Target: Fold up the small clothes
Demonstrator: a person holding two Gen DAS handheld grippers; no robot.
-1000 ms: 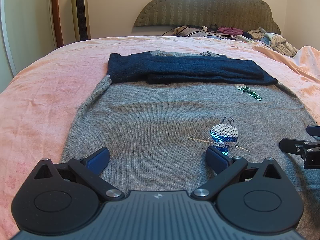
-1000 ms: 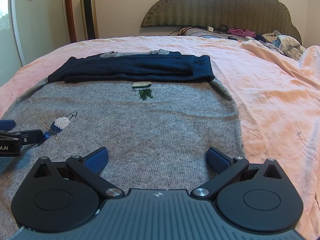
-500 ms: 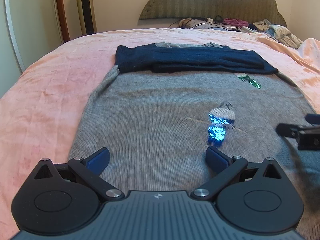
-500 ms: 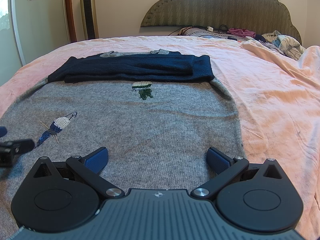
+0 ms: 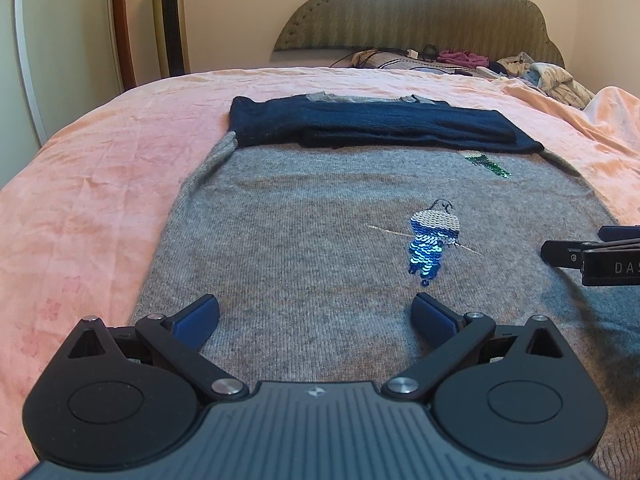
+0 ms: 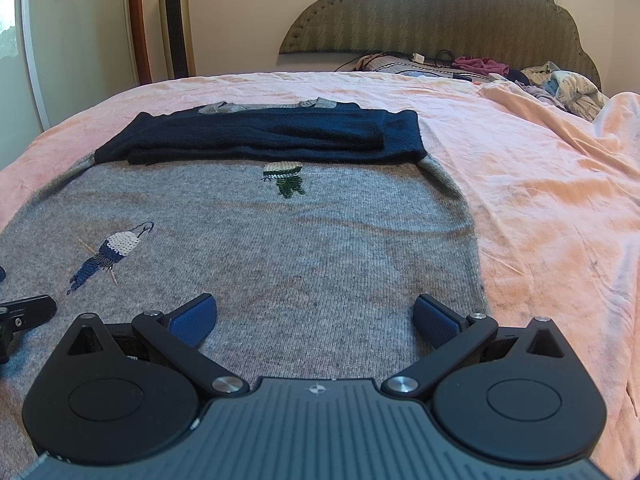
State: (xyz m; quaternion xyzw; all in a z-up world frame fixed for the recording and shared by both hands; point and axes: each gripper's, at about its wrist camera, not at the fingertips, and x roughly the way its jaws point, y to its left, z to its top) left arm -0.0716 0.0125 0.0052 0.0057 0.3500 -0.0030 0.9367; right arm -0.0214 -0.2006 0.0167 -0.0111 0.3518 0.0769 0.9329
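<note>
Item one: grey sweater [image 5: 304, 248], knit, lying flat and front-up on the pink bedspread [image 5: 92, 184], its hem toward me at 6 o'clock and its collar away at 12. The navy sleeves [image 5: 372, 130] are folded across the chest in a dark band just below the collar. On the grey body, a blue-and-white sequin bird [image 5: 430, 240] sits at about 1 o'clock from my left gripper [image 5: 316, 314]; a smaller green sequin bird [image 6: 285, 178] lies just under the navy band, at 12 o'clock from my right gripper [image 6: 316, 312].

Item two: my left gripper, blue pads spread wide apart, holding nothing, low over the sweater's lower part. Whether the pads touch the knit I cannot tell.

Item three: my right gripper, pads likewise spread wide and empty, low over the sweater near its right side edge. In the left wrist view it shows as a black arm at 3 o'clock; in the right wrist view the left one shows at 9 o'clock.

Surroundings: padded headboard [image 6: 440, 8] at 12 o'clock, a heap of loose clothes [image 6: 560, 80] at 1 o'clock by the bed's head, a tower fan [image 6: 176, 20] at 11 o'clock against the wall.
</note>
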